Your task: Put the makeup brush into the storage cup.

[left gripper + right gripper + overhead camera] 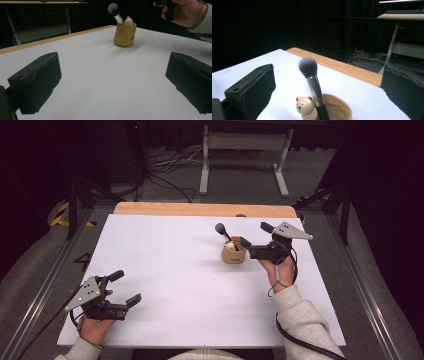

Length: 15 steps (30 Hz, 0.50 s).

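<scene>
I had the right gripper (252, 240) up near the far right part of the table (165, 270), its jaws spread wide on either side of the small tan pouch (234, 254) and closing on nothing. The pouch stood upright, well in from the far edge and right of the table's middle, with a makeup brush (312, 82) leaning out of it, bristle head up and tilted toward the far-left corner, and a little cream bear figure (305, 108) tucked against the brush handle at the rim. From the right gripper view the brush's metal ferrule rose between my two jaws, which I judged was why I held the gripper level and just beside the pouch: it left a straight approach to the handle without knocking the soft pouch over (it looked light enough to tip). The left gripper (121, 289) rested low at the near left corner, jaws also spread apart and empty, well apart from everything; I kept it there, I think, to stay out of the way, with the pouch in sight across the table.
</scene>
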Tool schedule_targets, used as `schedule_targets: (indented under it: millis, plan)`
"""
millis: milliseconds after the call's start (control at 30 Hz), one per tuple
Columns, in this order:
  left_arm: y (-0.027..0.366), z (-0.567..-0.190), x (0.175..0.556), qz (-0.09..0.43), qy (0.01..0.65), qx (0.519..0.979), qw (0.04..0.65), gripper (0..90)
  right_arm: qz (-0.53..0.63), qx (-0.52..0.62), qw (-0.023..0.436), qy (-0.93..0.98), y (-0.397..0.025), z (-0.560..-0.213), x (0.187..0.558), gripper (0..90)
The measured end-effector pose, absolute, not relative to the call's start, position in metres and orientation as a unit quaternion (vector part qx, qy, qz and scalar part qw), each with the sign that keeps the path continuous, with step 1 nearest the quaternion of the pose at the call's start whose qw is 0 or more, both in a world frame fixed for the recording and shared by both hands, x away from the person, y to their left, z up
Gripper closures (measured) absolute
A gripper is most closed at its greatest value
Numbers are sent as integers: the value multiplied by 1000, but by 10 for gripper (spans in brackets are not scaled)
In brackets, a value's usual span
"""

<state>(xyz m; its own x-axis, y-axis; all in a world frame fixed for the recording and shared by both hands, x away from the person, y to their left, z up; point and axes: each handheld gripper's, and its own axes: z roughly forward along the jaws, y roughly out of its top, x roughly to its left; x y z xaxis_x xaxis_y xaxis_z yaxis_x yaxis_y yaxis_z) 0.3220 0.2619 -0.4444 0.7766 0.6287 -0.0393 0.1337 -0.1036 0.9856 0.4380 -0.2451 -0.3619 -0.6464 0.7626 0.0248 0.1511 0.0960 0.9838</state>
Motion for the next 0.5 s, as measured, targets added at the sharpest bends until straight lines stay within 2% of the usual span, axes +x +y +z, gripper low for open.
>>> schedule_targets:
  millis: [500]
  plan:
    - [261,-444,322,198,270,715,614,5,592,266,259,715,-264,-352,400,0]
